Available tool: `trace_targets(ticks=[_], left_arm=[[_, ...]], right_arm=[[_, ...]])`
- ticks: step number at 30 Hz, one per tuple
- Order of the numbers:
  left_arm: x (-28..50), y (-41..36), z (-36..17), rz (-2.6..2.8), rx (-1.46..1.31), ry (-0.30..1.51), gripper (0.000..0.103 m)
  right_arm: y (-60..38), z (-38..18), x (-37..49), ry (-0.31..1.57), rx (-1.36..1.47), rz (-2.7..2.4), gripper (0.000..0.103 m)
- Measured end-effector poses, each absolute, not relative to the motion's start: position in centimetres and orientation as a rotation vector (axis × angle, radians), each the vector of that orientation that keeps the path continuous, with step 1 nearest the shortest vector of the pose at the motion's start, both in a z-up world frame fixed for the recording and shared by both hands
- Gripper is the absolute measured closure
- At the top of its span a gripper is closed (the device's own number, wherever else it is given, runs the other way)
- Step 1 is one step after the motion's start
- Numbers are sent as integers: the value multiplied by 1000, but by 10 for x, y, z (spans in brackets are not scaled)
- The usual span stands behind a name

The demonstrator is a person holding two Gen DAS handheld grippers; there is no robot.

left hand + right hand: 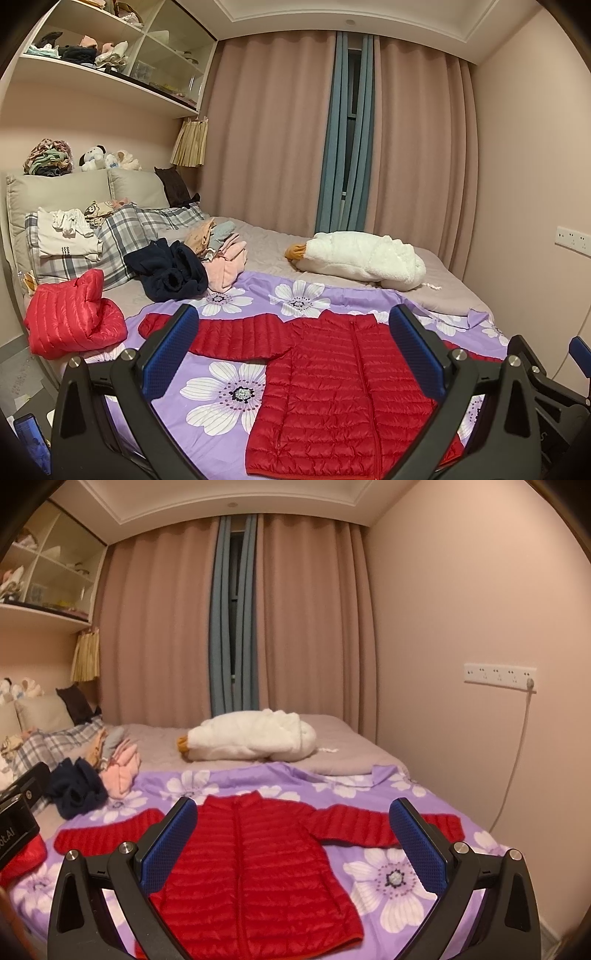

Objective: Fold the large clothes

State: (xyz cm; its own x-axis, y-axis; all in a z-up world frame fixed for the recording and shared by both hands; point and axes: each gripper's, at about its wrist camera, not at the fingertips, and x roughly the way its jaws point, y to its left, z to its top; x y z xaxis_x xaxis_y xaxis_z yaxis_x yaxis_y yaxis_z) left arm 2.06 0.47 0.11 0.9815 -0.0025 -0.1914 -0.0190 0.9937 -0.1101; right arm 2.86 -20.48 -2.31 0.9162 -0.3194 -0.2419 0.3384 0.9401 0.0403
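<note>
A red quilted puffer jacket lies flat, front up and zipped, on a purple floral sheet, with both sleeves spread out sideways. It also shows in the right wrist view. My left gripper is open and empty, held above the jacket's near part. My right gripper is open and empty, above the jacket's body and right sleeve. Part of the right gripper shows at the right edge of the left wrist view.
A second red puffer jacket lies bunched at the bed's left edge. A navy garment, pink folded clothes, plaid pillows and a white goose plush lie farther back. A wall socket strip with cable is on the right.
</note>
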Motion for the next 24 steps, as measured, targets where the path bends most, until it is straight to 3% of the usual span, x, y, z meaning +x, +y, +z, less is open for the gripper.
trace_targets(ticks=[24], left_arm=[[39, 1, -10, -4, -101, 247, 0]], right_arm=[[-207, -28, 31, 244, 83, -332, 0]])
